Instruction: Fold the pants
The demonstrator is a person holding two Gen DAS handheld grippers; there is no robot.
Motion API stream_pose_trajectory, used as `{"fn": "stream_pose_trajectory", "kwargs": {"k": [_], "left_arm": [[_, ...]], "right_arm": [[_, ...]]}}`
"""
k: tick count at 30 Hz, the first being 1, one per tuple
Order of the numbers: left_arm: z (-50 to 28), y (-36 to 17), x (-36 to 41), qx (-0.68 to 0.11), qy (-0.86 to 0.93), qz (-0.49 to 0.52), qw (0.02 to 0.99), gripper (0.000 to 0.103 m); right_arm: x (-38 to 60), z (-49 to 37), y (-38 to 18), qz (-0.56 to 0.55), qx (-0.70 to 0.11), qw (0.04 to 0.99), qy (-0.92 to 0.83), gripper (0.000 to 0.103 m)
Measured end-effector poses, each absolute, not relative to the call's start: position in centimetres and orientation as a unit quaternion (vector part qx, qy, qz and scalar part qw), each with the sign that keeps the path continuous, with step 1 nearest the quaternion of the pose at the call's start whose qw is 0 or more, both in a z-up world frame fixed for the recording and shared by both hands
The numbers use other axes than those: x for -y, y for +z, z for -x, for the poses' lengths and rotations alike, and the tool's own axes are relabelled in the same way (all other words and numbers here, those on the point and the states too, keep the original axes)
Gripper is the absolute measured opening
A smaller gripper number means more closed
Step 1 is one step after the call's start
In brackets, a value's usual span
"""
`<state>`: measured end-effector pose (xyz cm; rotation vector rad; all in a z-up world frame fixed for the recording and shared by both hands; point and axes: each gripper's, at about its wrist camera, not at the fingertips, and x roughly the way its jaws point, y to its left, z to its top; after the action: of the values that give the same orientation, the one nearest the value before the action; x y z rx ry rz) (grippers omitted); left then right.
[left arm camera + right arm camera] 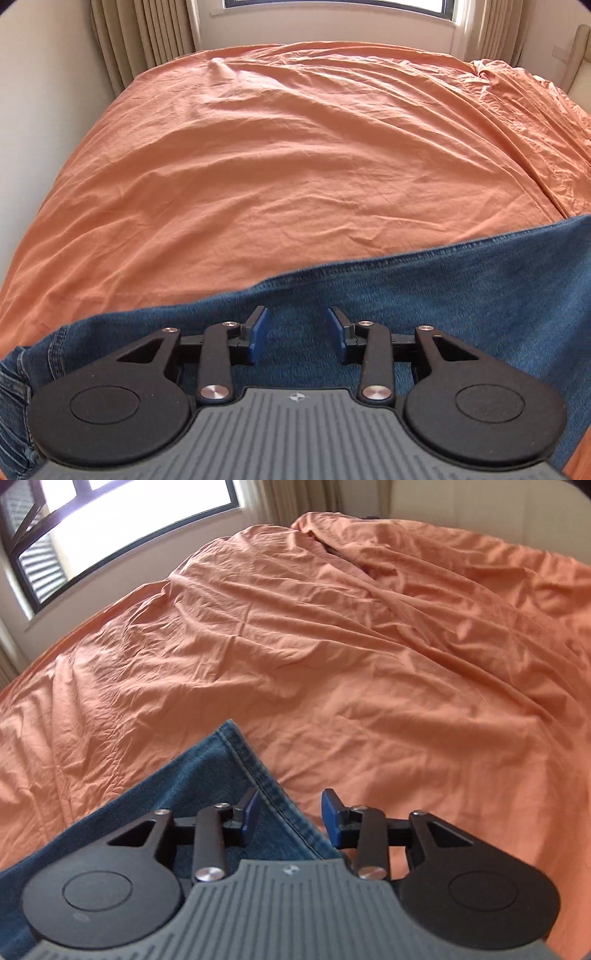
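A: Status?

B: Jeans (424,295) lie flat on the orange sheet (277,166). My left gripper (298,330) is apart over the denim, gripping nothing. My right gripper (290,816) is apart too, straddling the hem (258,771).

A: Why flat?

B: Probably for a clean fold.

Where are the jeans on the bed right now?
The jeans lie on the orange bedsheet at its near edge, under both open grippers; the right wrist view shows a hemmed corner left of centre.
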<state>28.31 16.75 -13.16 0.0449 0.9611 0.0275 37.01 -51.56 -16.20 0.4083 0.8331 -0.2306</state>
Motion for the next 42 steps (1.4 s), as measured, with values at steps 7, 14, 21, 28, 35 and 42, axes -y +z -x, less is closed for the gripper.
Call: {"fn": "stream_pose_trajectory", "kwargs": {"k": [7, 14, 21, 28, 35, 42], "left_arm": [[-28.3, -14.9, -16.7, -0.466, 0.028, 0.02, 0.884, 0.039], [-31.3, -17.5, -17.2, -0.489, 0.104, 0.064, 0.864, 0.007], [-32.0, -16.1, -16.7, -0.478, 0.143, 0.044, 0.866, 0.006], [-28.3, -13.0, -12.2, -0.457, 0.016, 0.039, 0.889, 0.009], [-25.0, -13.2, -3.0, -0.464, -0.147, -0.013, 0.873, 0.009], [-31.0, -17.9, 1.4, -0.489, -0.147, -0.002, 0.86, 0.009]], "right_arm": [[53.6, -32.8, -18.3, -0.33, -0.396, 0.852, -0.095, 0.031], [53.2, -32.9, -20.7, -0.313, -0.409, 0.849, -0.118, 0.0], [53.2, -32.4, -19.7, -0.263, -0.421, 0.859, -0.128, 0.005], [52.7, -29.2, -17.9, -0.327, -0.406, 0.85, -0.076, 0.047], [50.9, -27.1, -20.5, -0.407, -0.394, 0.823, -0.03, 0.053], [50.6, -27.1, -21.6, -0.418, -0.387, 0.821, -0.019, 0.053]]}}
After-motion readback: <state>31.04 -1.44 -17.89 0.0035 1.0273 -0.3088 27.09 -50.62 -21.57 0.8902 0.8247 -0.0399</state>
